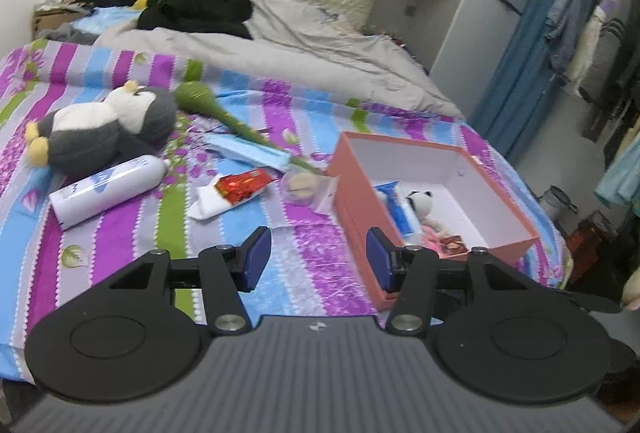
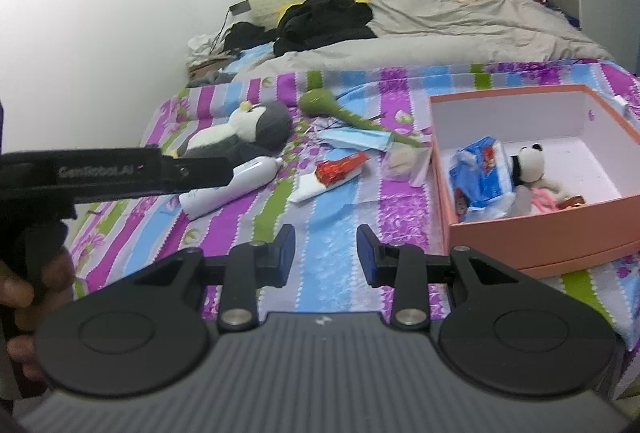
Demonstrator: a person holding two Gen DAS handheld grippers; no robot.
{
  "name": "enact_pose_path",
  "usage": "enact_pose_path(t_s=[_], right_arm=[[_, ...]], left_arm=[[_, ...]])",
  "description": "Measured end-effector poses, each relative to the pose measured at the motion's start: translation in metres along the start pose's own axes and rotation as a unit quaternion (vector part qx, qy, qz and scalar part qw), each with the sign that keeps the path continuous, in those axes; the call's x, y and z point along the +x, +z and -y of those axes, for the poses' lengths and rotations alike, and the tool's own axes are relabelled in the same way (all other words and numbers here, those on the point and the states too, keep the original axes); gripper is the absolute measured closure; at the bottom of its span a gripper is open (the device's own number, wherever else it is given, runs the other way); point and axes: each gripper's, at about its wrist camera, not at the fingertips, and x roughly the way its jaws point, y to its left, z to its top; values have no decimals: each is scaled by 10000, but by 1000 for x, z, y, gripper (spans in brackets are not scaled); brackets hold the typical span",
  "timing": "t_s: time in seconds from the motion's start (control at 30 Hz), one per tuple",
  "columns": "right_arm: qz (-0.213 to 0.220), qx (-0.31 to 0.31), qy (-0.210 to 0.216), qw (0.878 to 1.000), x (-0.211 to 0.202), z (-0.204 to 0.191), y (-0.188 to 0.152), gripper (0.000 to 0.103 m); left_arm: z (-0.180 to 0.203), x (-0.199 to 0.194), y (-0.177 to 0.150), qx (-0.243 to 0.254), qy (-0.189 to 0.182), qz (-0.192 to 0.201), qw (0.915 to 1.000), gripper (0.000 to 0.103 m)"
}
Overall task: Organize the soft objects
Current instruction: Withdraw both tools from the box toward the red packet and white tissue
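**A:** While both grippers hang over the striped bedspread (image 1: 120, 233), what do their jaws hold?

**B:** Nothing. The left gripper (image 1: 319, 259) has its blue pads parted with only bedspread between them, and its right pad sits in front of the near corner of the pink box (image 1: 356, 201). The right gripper (image 2: 326, 253) is parted too, more narrowly, and empty, just left of that box.

**A:** What lies in the box?

**B:** A small panda plush (image 2: 530, 163), a blue tissue pack (image 2: 478, 177) beside it, and something pink and a red packet at the near wall.

**A:** And outside it?

**B:** Touching the box's left wall is a clear bag (image 1: 306, 189). Further left lie a red-and-white packet (image 1: 232, 193), a blue face mask (image 1: 248, 153) and a white bottle (image 1: 108, 189) on its side. Beyond the bottle lies a grey-and-white penguin plush (image 1: 104, 129), with a green long-stemmed plush (image 1: 208, 101) just beside it, its stem running toward the box.

**A:** Behind all that?

**B:** A grey duvet (image 1: 280, 53) and black clothes (image 1: 196, 5) near the headboard, well apart from the box.
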Motion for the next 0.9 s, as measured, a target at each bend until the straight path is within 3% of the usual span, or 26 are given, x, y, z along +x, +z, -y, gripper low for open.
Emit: enact_pose_path(t_s=[0.53, 0.9], right_arm=[[-291, -16, 78, 9995, 56, 0, 18, 66], [-470, -53, 50, 9989, 113, 1, 44, 66]], left_arm=[[-45, 50, 15, -321, 393, -260, 9984, 44], [-87, 111, 23, -518, 610, -546, 9953, 44]])
